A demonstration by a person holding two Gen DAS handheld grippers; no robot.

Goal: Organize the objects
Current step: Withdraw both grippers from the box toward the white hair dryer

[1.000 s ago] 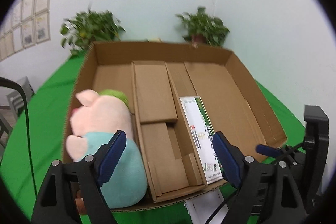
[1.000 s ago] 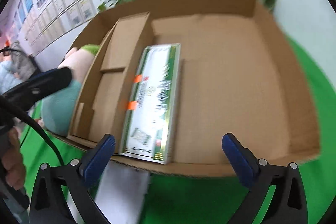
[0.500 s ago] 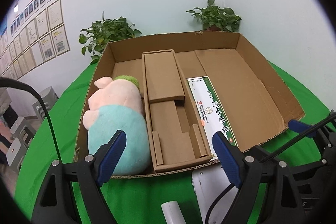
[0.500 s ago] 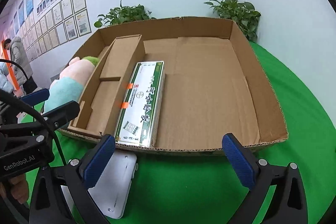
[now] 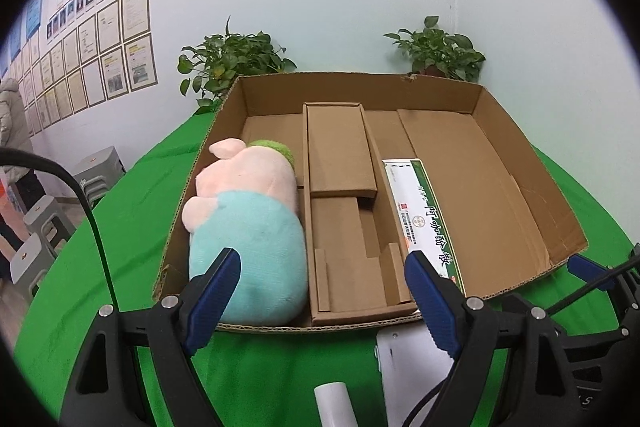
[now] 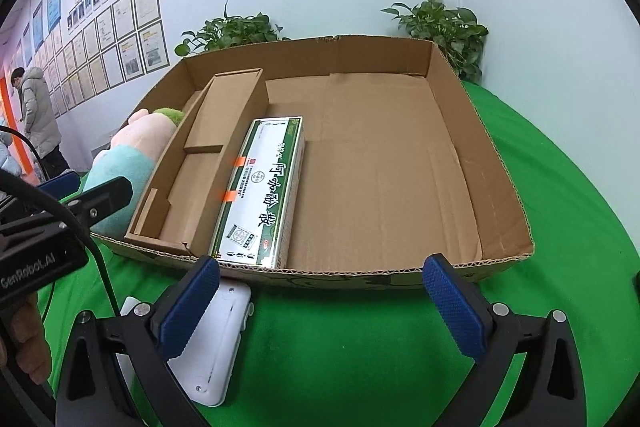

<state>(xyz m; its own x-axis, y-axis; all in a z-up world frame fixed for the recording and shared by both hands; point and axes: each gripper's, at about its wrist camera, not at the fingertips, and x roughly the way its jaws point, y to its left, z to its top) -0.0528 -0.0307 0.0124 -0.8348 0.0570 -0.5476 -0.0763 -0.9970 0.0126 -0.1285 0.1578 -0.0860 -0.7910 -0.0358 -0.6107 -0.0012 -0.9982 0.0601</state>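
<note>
A shallow cardboard box [image 5: 532,179] [image 6: 496,163] lies on the green table. In it lie a pink and teal plush pig [image 5: 248,227] [image 6: 124,155] at the left, a brown cardboard insert [image 5: 344,211] [image 6: 208,163] in the middle, and a green and white carton [image 5: 424,219] [image 6: 264,187] beside it. A white flat device [image 5: 412,367] [image 6: 212,339] lies on the table in front of the box. My left gripper [image 5: 320,295] is open and empty near the box's front edge. My right gripper [image 6: 320,299] is open and empty, just right of the white device.
A white cylinder end [image 5: 334,403] shows at the bottom of the left wrist view. Two potted plants [image 5: 236,63] [image 5: 436,47] stand behind the box against the wall. Grey stools [image 5: 44,223] and a person [image 6: 38,115] are off the table's left side.
Both grippers have pulled back and up from the box, so the whole box and the white device in front of it now show. Both stay open.
</note>
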